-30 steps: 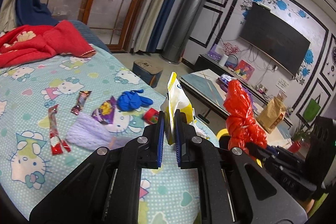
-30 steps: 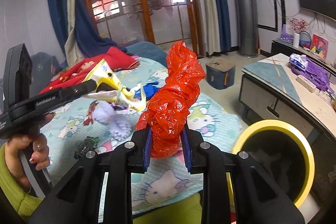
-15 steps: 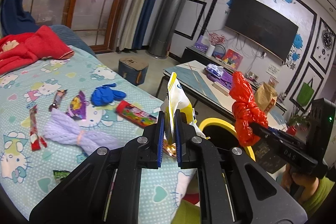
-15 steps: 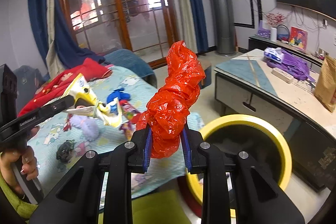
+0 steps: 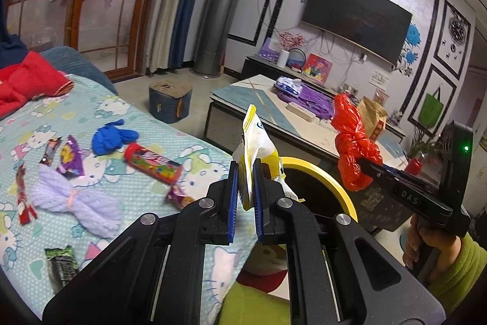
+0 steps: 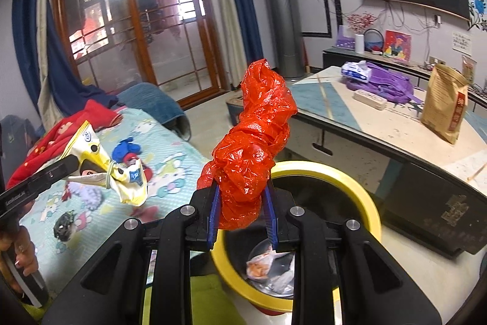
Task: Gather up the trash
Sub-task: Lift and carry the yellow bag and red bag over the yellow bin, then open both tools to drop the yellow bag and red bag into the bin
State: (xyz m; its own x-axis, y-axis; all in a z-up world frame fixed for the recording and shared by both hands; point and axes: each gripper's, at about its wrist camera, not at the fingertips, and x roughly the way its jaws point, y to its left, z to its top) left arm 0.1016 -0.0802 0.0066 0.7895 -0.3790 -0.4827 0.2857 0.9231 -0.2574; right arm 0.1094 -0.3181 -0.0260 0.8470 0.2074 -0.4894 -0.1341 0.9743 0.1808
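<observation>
Right wrist view shows the right gripper (image 6: 242, 217) squeezing a crumpled red plastic bag (image 6: 252, 148), held just over the near rim of the yellow-rimmed bin (image 6: 369, 210). The left gripper (image 5: 243, 191) pinches a yellow and white wrapper (image 5: 255, 142) tight, beside the bin and near the edge of the bed (image 5: 146, 194). Both pieces look ready to drop, so the carrying step seems almost done. Next, each gripper likely needs to sit over the hole and let go. The bin stands between the bed and the low table (image 6: 392, 136), so room is tight. More wrappers (image 5: 71, 157) wait on the bed.
</observation>
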